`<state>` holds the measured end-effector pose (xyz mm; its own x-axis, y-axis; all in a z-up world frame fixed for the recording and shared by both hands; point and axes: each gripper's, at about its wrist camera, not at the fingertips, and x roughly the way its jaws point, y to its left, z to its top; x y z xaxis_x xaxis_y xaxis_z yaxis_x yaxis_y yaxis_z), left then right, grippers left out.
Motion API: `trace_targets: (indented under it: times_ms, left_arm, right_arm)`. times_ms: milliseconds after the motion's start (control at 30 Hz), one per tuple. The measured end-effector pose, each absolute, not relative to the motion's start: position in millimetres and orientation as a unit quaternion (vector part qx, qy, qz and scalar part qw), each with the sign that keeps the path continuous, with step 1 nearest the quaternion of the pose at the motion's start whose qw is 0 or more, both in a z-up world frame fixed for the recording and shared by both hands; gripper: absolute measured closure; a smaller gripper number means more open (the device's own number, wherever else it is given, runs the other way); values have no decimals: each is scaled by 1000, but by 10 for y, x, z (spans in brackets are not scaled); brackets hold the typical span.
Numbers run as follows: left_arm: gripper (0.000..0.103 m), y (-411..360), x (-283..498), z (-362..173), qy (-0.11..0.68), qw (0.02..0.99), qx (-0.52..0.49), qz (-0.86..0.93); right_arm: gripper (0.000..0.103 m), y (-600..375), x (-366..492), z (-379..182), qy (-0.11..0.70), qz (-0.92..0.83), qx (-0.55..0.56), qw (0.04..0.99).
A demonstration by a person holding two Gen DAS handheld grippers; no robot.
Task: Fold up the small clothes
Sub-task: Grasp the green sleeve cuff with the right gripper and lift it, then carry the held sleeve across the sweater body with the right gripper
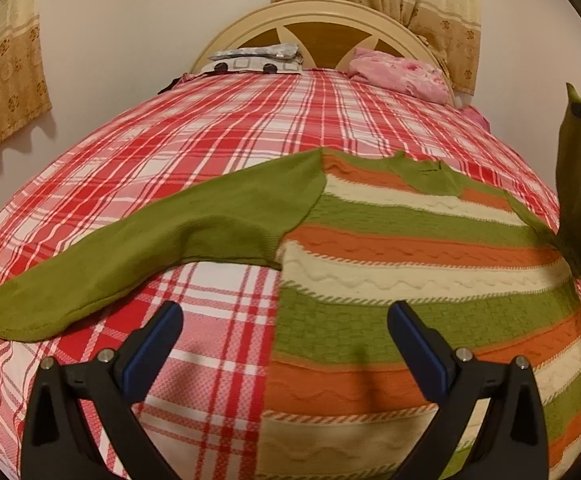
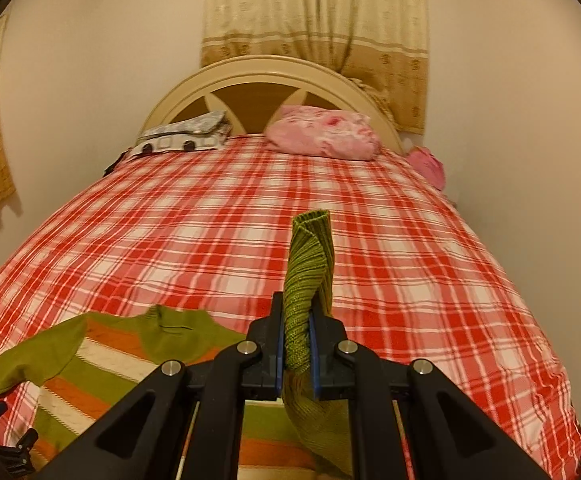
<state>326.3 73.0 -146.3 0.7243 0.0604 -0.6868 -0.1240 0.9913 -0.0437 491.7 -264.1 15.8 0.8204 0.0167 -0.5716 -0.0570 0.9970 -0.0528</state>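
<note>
A small striped sweater (image 1: 410, 248), green, orange and cream with green sleeves, lies flat on the red plaid bed; it also shows in the right wrist view (image 2: 102, 364). Its left sleeve (image 1: 130, 256) lies spread out to the left. My left gripper (image 1: 286, 324) is open and empty, just above the sweater's lower left edge. My right gripper (image 2: 296, 344) is shut on the cuff of the right sleeve (image 2: 308, 280) and holds it lifted off the bed. The raised sleeve (image 1: 576, 188) shows at the right edge of the left wrist view.
The bed (image 2: 210, 240) has a red plaid cover and a cream headboard (image 2: 266, 80). A pink pillow (image 2: 326, 132) and a grey patterned pillow (image 2: 182, 136) lie at the head. Walls and curtains (image 2: 314, 20) stand behind and beside the bed.
</note>
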Motion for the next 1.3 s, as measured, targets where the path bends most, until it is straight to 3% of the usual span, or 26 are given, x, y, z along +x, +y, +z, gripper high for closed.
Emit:
trace_targets:
  times_ms: [700,1300]
  left_arm:
    - [0,1135,3165,-1608,378,921,-68,69]
    - [0,1208,3163,-1701,389,915,-77,76]
  right_arm:
    - [94,-879,5038,-745,343,135,-46,929]
    - [94,-245,4793,-1476,389,186,-92,898]
